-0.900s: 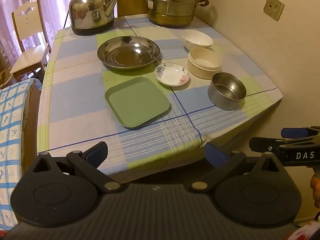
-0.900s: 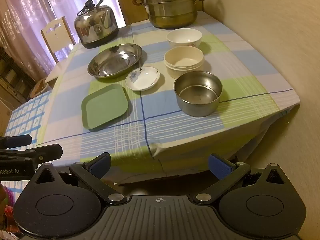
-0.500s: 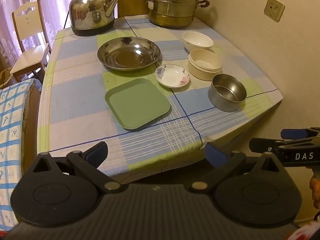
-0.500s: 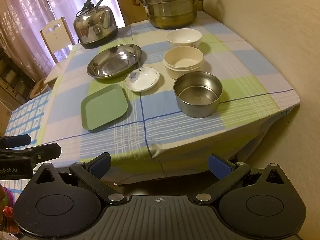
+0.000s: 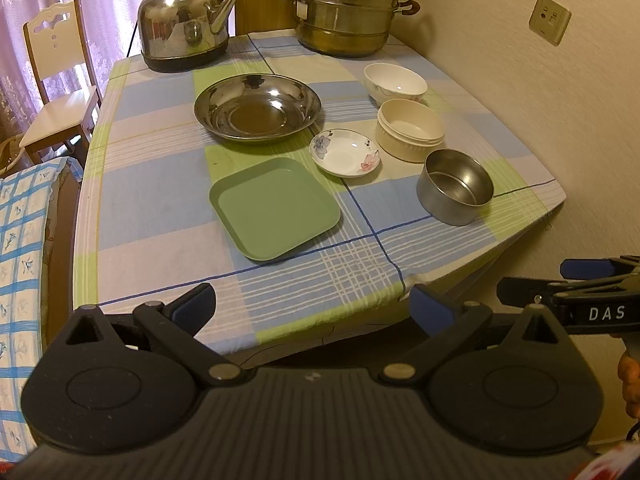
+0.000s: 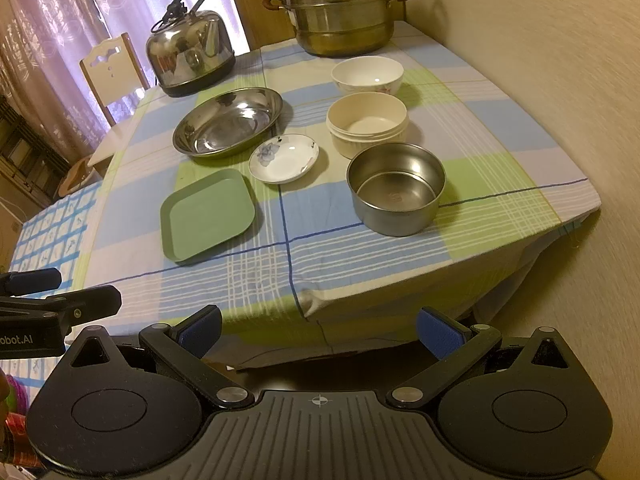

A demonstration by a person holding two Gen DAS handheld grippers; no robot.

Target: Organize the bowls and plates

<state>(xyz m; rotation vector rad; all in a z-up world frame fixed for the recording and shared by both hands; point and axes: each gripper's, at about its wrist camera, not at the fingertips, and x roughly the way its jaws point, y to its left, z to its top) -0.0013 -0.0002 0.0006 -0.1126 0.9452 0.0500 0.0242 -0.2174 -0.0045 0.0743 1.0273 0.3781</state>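
The left hand-held gripper [image 5: 312, 306] and the right hand-held gripper [image 6: 318, 330] both hung short of the near edge of the table [image 5: 160, 184], jaws spread wide and holding nothing, blue pads facing inward.

The table wore a checked cloth of blue, green and cream. On it the dishes lay in two loose rows, none stacked. A square green plate [image 5: 275, 208] with rounded corners and a low raised rim sat nearest the front, matte and bare. Behind it rested a wide, shallow steel dish [image 5: 258, 108], polished enough to mirror the room. Just to the right of the green plate lay a small white saucer [image 5: 346, 153] with pale flower prints on its rim, near the steel dish but apart from it.

Along the right side stood three bowls in a line running away from the front edge. Closest was a straight-walled steel bowl [image 6: 396, 188], dull grey outside, brighter within. Next came a cream bowl [image 6: 367, 124] with a ribbed band under its lip, seemingly just behind the steel one. Farthest stood a white china bowl [image 6: 367, 74] with a faint floral mark on its side.

At the far end sat a steel kettle [image 5: 184, 34] and a tiered steamer pot [image 5: 346, 8].
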